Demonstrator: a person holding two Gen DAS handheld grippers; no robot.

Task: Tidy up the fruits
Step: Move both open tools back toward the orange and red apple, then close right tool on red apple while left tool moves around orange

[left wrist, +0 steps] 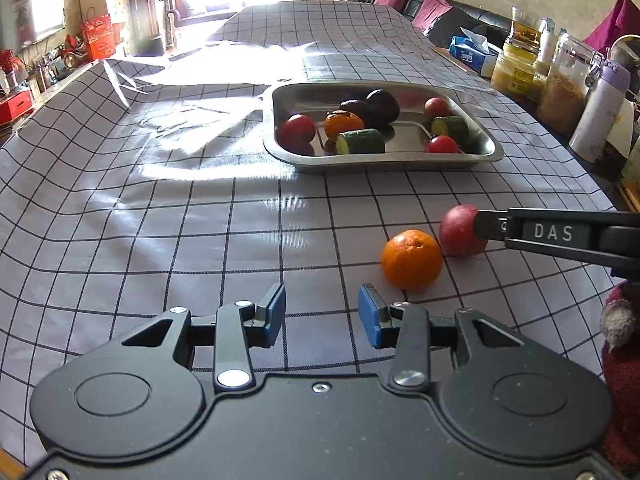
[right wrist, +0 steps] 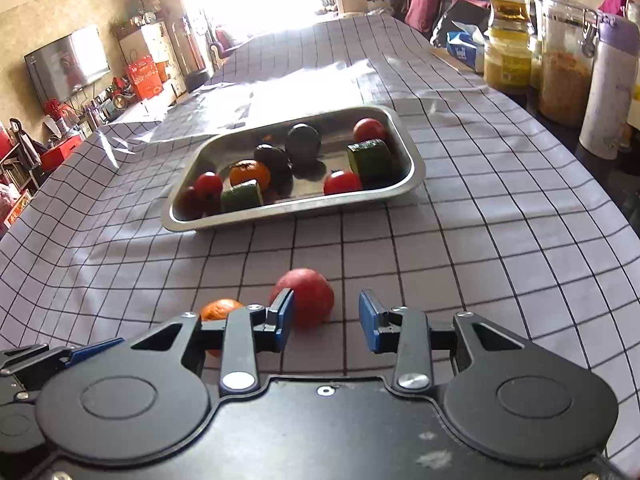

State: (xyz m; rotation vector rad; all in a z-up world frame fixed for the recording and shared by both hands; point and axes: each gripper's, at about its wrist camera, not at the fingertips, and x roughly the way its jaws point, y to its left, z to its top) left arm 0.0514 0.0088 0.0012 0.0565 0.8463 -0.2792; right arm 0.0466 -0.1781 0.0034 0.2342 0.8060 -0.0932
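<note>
On the checked tablecloth lie an orange (left wrist: 412,259) (right wrist: 220,309) and, touching it, a red round fruit (left wrist: 460,230) (right wrist: 310,296). My left gripper (left wrist: 323,314) stands open just short of the orange, with nothing between its blue pads. My right gripper (right wrist: 326,318) (left wrist: 480,226) is open at the red fruit. Its left pad is against the fruit's side and its right pad is clear of it. Further back, a steel tray (left wrist: 384,158) (right wrist: 288,210) holds tomatoes, an orange, two cucumber pieces and two dark avocados.
Jars (left wrist: 516,68) (right wrist: 508,60), a white and purple flask (left wrist: 600,112) (right wrist: 608,84) and a blue tissue pack (left wrist: 468,54) line the table's right edge. A red fuzzy sleeve (left wrist: 624,360) shows at the right. The cloth is wrinkled to the left of the tray.
</note>
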